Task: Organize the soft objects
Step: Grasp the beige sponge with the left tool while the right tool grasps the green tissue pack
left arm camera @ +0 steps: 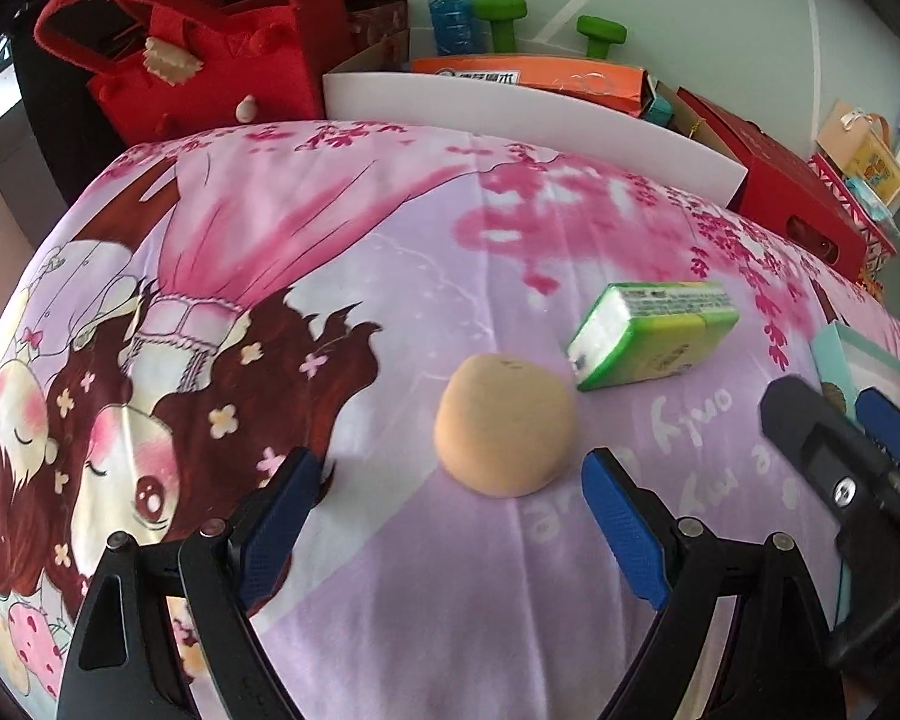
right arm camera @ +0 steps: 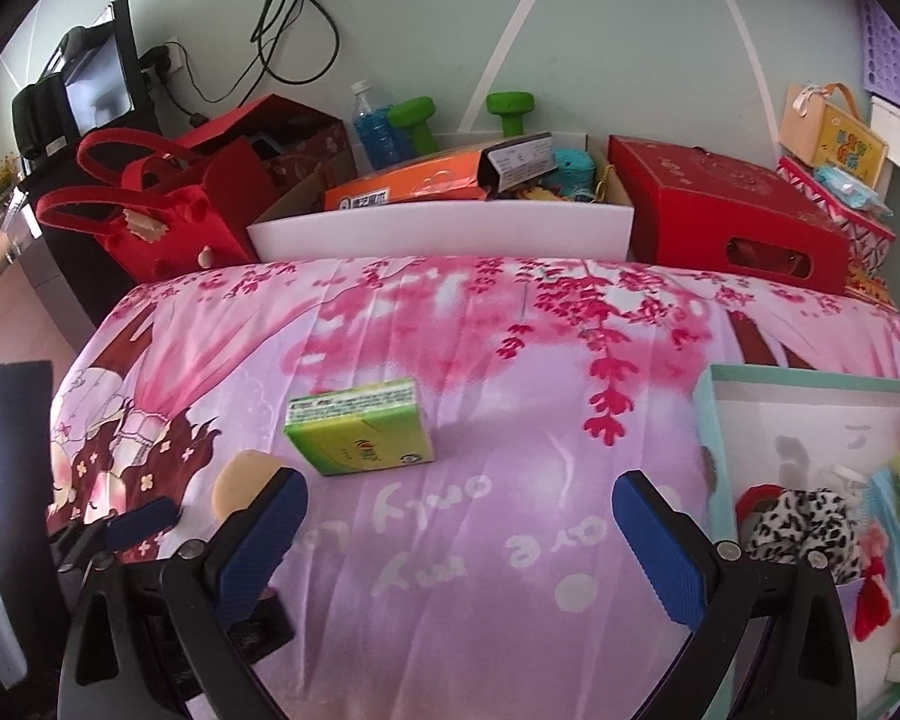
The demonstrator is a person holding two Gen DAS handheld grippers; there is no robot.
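While both hand-held grippers were held above the pink printed bedspread [left arm camera: 390,276], nothing was clasped by either. The left hand-held gripper [left arm camera: 450,480] was seen with its blue pads spread wide, the peach sponge [left arm camera: 504,423] lying on the bedspread just beyond them and touched by neither pad. The right hand-held gripper [right arm camera: 459,504] was likewise kept apart, only bare bedspread being framed between its pads. The green tissue pack [right arm camera: 360,426] was found just beyond the sponge and slightly to its right. Well to the right of the sponge, a teal-rimmed box [right arm camera: 810,387] was seen, with a leopard-print plush [right arm camera: 804,525] and other soft items inside it.
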